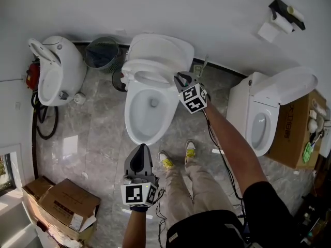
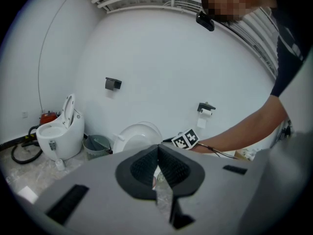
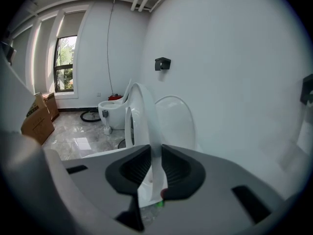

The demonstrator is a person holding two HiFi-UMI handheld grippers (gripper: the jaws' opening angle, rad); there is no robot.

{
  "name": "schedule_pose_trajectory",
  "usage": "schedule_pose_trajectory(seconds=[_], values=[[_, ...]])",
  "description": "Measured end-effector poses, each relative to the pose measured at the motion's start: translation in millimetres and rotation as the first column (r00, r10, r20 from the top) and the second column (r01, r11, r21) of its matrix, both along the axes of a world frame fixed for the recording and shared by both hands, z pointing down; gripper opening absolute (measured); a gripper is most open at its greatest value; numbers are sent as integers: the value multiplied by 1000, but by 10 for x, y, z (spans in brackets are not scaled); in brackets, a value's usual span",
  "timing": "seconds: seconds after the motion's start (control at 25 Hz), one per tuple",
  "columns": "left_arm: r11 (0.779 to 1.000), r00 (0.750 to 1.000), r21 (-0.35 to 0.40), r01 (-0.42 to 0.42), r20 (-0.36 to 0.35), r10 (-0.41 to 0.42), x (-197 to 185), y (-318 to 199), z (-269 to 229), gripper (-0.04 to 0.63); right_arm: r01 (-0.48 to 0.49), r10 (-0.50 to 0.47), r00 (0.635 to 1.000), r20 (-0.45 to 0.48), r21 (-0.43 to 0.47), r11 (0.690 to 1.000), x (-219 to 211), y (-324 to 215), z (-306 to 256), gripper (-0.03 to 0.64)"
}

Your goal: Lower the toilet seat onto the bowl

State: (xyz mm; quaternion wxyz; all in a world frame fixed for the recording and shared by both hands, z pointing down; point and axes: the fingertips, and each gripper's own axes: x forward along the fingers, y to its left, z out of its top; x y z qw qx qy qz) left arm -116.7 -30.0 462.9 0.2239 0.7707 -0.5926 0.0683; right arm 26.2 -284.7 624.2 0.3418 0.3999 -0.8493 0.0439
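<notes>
The white toilet bowl stands in the middle of the head view, its lid leaning back against the wall. The seat ring is partly raised over the bowl's rear. My right gripper is shut on the seat's right edge. In the right gripper view the seat runs as a thin white strip between the pads of that gripper, and the lid stands behind it. My left gripper hangs shut and empty in front of the bowl. The left gripper view shows its jaws pressed together.
A second toilet with a black hose stands at left, beside a waste basket. A third toilet and a cardboard box are at right. More boxes lie lower left. The person's shoes are on the marble floor.
</notes>
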Motion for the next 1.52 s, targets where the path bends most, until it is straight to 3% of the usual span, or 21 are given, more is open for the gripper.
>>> schedule_pose_trajectory(seconds=[1.52], values=[[1000,1000,-9,17,-10,-17,-118,312,145,11,67,-67,996,60,-5,998,-262,863,120,86]])
